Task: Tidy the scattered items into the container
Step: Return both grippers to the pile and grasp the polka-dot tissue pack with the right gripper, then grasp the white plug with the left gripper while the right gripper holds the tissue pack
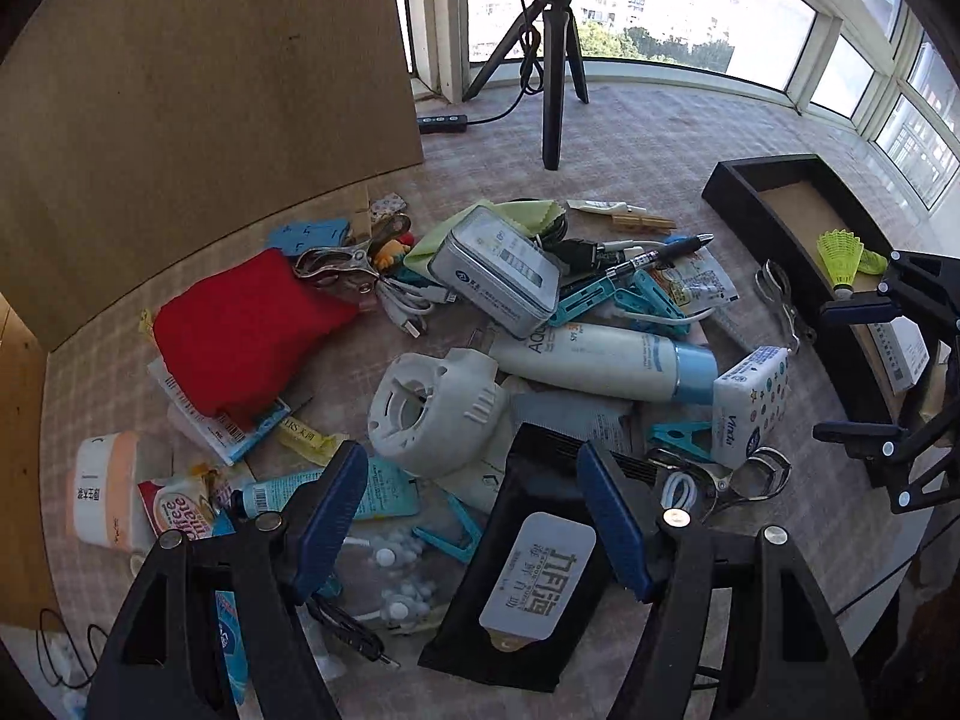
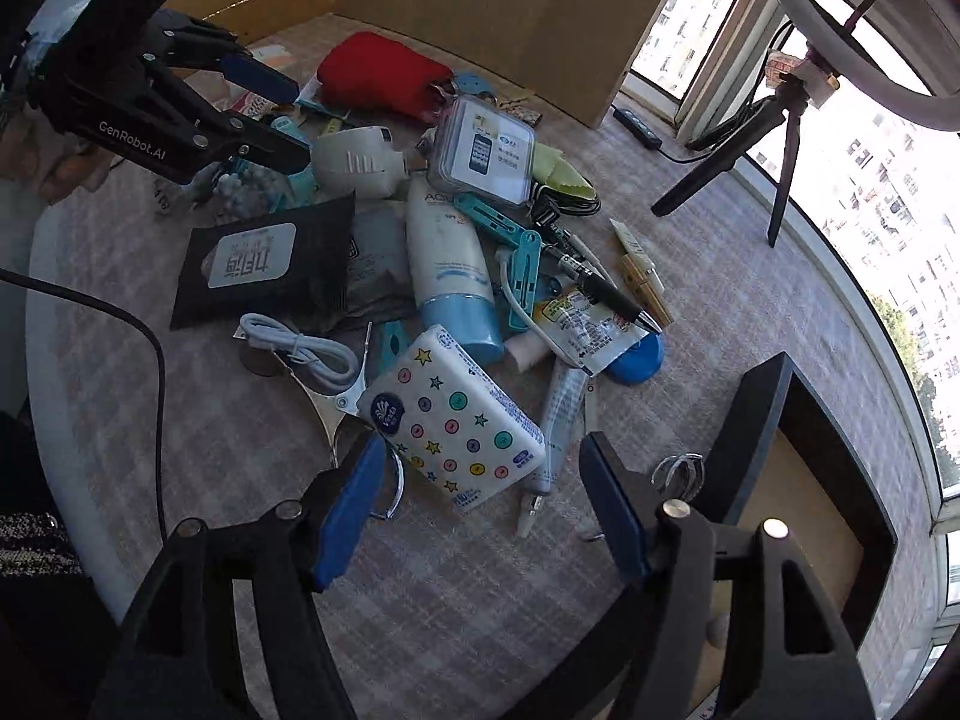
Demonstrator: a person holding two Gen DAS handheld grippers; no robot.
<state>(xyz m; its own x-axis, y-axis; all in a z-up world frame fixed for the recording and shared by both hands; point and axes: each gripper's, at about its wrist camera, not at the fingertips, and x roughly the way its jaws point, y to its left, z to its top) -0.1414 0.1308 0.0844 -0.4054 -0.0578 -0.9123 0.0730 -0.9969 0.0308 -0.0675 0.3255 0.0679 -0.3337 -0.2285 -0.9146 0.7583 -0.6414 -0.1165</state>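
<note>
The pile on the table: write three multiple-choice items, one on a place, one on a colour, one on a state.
1. Where is the shuttlecock?
A. in the black tray
B. on the red pouch
C. under the tripod

2. What colour is the cap of the white tube?
A. red
B. light blue
C. black

3. The right hand-held gripper is:
A. shut on the tissue pack
B. shut on a pen
C. open

Key: A, it lies inside the tray; B, the cap is light blue; C, nothing is clamped.
</note>
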